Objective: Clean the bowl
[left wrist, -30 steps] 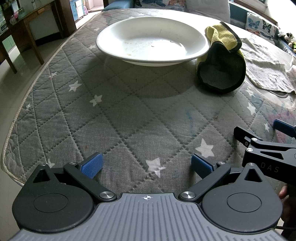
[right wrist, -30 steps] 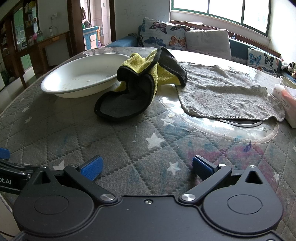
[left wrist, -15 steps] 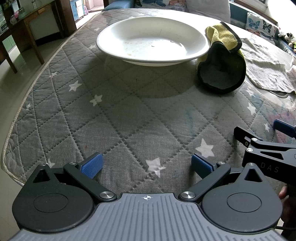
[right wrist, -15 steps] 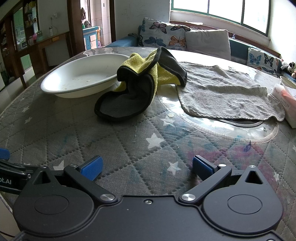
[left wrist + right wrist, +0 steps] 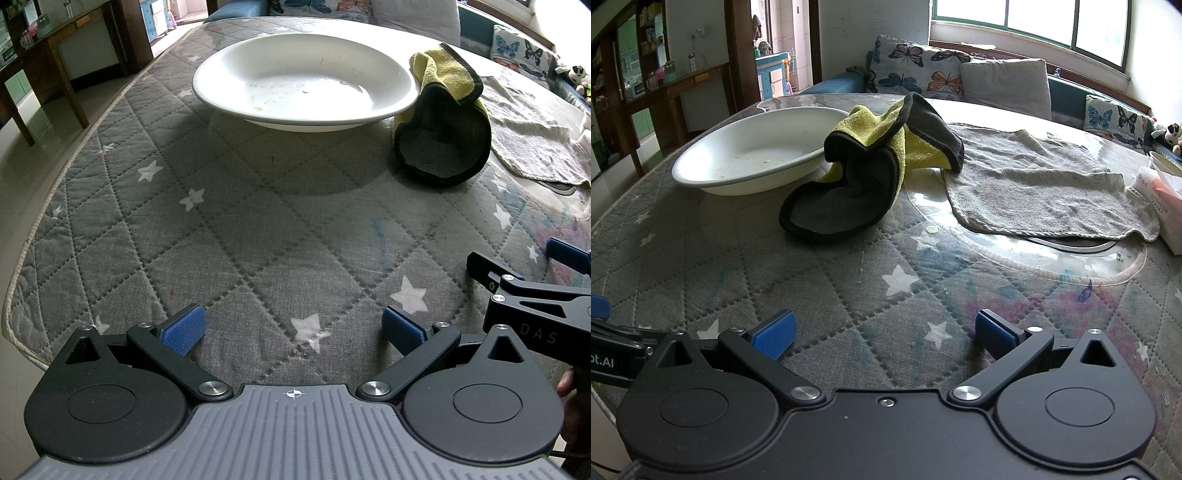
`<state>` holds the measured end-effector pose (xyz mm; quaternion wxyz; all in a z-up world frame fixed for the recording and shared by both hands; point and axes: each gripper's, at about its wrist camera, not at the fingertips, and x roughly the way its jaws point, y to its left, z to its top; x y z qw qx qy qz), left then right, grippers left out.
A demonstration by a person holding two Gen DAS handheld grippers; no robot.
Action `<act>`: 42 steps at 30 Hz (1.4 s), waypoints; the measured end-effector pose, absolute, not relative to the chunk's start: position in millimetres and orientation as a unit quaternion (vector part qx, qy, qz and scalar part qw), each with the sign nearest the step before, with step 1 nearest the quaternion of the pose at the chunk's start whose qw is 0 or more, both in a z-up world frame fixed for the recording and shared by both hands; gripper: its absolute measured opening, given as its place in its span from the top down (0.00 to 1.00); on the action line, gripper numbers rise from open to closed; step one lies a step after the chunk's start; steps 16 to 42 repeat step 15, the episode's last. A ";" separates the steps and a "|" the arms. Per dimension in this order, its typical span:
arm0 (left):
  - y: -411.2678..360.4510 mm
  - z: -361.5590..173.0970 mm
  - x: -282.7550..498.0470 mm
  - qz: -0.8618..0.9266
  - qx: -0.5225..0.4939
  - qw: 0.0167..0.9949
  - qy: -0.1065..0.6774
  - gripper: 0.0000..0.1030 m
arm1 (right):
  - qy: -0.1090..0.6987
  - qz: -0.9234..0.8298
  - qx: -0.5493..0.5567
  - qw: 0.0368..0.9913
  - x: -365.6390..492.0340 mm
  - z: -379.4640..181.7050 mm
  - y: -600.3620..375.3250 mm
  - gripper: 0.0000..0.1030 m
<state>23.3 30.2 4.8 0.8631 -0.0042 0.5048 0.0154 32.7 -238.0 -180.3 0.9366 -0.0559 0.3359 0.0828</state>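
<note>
A wide white bowl [image 5: 306,79] [image 5: 753,158] with small food specks inside stands on the quilted grey table cover, far ahead of my left gripper [image 5: 293,328]. Crumpled against its right rim lies a yellow and dark grey cloth [image 5: 443,122] [image 5: 864,177]. My left gripper is open and holds nothing, low over the near edge of the table. My right gripper [image 5: 884,330] is also open and empty, close beside the left one, with the cloth ahead and slightly left of it. A part of the right gripper [image 5: 535,295] shows at the right edge of the left wrist view.
A grey towel [image 5: 1041,181] lies spread over a glass turntable [image 5: 1071,254] to the right of the cloth. A tissue pack [image 5: 1160,199] sits at the far right. Butterfly cushions [image 5: 919,70] on a sofa lie beyond the table; a wooden desk [image 5: 44,51] stands on the left.
</note>
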 end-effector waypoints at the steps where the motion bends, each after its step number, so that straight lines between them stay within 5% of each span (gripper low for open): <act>1: 30.1 4.8 23.3 0.015 -0.004 0.863 0.505 0.00 | 0.336 0.083 -0.056 0.937 32.7 -180.3 -237.8 0.00; 42: 29.0 5.8 24.6 0.017 -0.005 0.863 0.505 0.00 | 0.336 0.083 -0.056 0.937 33.9 -180.7 -233.8 0.00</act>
